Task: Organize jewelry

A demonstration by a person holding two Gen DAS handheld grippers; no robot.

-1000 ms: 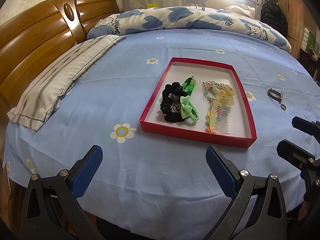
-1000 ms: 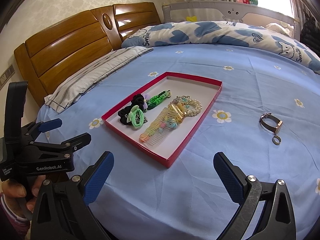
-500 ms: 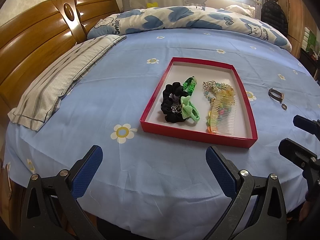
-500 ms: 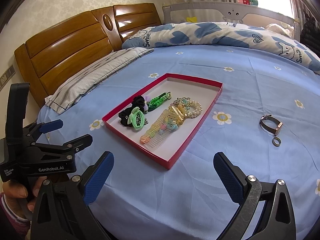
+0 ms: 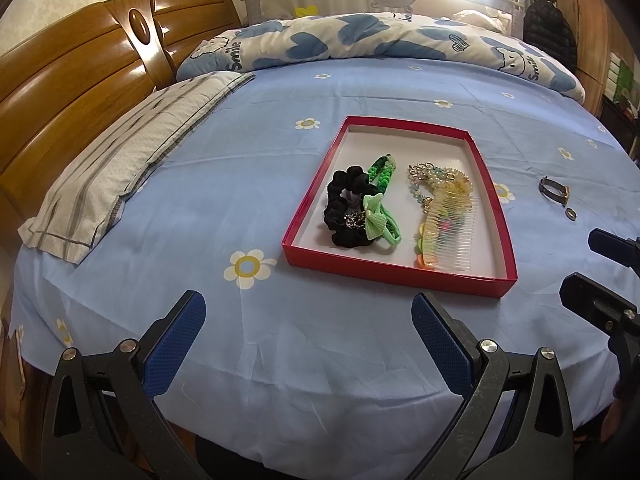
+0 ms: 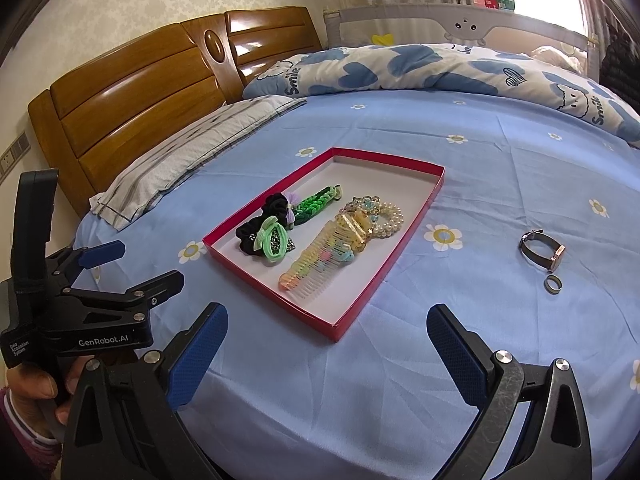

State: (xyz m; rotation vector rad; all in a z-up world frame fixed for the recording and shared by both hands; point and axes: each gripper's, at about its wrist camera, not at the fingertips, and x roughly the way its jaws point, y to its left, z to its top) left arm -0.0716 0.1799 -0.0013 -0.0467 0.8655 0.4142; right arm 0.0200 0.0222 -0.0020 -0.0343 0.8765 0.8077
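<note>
While the red tray [image 6: 416, 216] at frame centre already holds your scrunchies, comb [image 6: 320, 258] and beads, the watch [image 6: 542, 250] and ring [image 6: 554, 284] lie on the bed at right, unsorted. Both your left gripper [image 5: 308, 340] and right gripper [image 6: 326, 350] hang spread, empty. "GenRobot.AI" reads lower left; the duvet says "Smile".

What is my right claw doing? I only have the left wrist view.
Observer: The right claw is open and holds nothing, just short of the red tray's near corner.
Operator: Who's holding the left claw?
Observer: A hand with a purple cuff grips the handle of the left claw.
Operator: Any marking on it?
Observer: Its side reads GenRobot.AI.
</note>
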